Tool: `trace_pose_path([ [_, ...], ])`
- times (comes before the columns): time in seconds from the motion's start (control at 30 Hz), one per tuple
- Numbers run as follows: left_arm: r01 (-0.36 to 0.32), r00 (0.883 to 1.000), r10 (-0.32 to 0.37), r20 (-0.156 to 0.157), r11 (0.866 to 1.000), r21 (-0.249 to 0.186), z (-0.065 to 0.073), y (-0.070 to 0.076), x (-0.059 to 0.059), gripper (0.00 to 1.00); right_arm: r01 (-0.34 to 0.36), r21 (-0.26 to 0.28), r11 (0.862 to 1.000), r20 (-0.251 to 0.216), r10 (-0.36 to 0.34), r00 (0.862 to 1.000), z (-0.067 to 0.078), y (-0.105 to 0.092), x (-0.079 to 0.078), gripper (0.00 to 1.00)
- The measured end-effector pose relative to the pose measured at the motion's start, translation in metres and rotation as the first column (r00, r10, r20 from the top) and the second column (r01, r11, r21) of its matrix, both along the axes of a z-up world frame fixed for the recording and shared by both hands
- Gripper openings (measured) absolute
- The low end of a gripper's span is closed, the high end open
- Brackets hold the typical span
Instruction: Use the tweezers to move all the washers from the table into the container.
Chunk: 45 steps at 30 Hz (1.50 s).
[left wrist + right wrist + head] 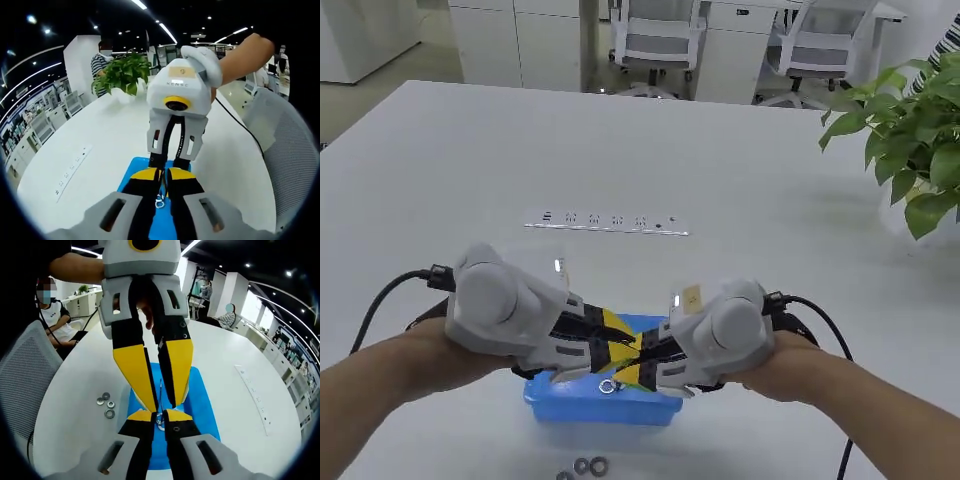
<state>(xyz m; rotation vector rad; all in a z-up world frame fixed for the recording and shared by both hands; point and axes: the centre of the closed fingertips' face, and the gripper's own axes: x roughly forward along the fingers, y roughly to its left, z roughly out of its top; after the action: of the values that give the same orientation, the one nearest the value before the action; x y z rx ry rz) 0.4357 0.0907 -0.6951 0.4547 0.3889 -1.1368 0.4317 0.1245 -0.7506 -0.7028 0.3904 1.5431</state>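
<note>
Blue container [620, 410] sits under both tools: your left hand-held gripper [160, 176] clamps the tweezers [161, 390], and the right hand-held gripper [159, 417] is closed (on what, I cannot tell). A washer [608, 386] hangs over the container; release it next, I'd say, then fetch the near washers [588, 466].

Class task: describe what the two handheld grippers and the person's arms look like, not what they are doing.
Both the left gripper and right gripper have rounded pale grey plastic bodies with slotted fronts. Their tongs are black with yellow ends. A black cable leaves the back of each. The right gripper carries a small orange-yellow label on top. The forearms are bare.
</note>
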Motion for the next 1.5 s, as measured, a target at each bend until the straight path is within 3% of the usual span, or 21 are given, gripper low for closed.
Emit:
trace_pose_path([
  [0.57,0.033,0.999,-0.033,0.002,0.999,-0.001,0.001,0.0,-0.006,0.05,0.004,-0.005,1.0,-0.008,-0.004,1.0,0.001,-0.001,-0.003,0.12],
  [0.7,0.031,1.0,-0.031,0.002,1.0,-0.006,0.004,0.001,-0.006,0.05,0.026,0.012,1.0,-0.013,-0.026,1.0,0.008,-0.002,-0.001,0.16],
  [1.1,-0.014,0.999,0.012,-0.043,0.999,-0.038,0.016,0.004,-0.008,0.04,0.063,0.023,0.998,-0.016,-0.062,0.998,0.018,-0.007,-0.003,0.25],
  [1.3,-0.021,0.999,0.02,-0.028,0.999,-0.031,0.022,0.008,-0.009,0.04,0.1,0.036,0.994,-0.026,-0.099,0.995,0.026,-0.009,-0.006,0.35],
  [1.4,-0.026,0.999,0.026,-0.024,0.999,-0.029,0.025,0.011,-0.01,0.04,0.119,0.049,0.992,-0.003,-0.119,0.993,0.034,-0.011,-0.005,0.37],
  [1.5,-0.025,0.999,0.024,-0.024,0.998,-0.049,0.031,0.011,-0.012,0.04,0.148,0.063,0.987,-0.004,-0.148,0.989,0.042,-0.013,-0.003,0.43],
])
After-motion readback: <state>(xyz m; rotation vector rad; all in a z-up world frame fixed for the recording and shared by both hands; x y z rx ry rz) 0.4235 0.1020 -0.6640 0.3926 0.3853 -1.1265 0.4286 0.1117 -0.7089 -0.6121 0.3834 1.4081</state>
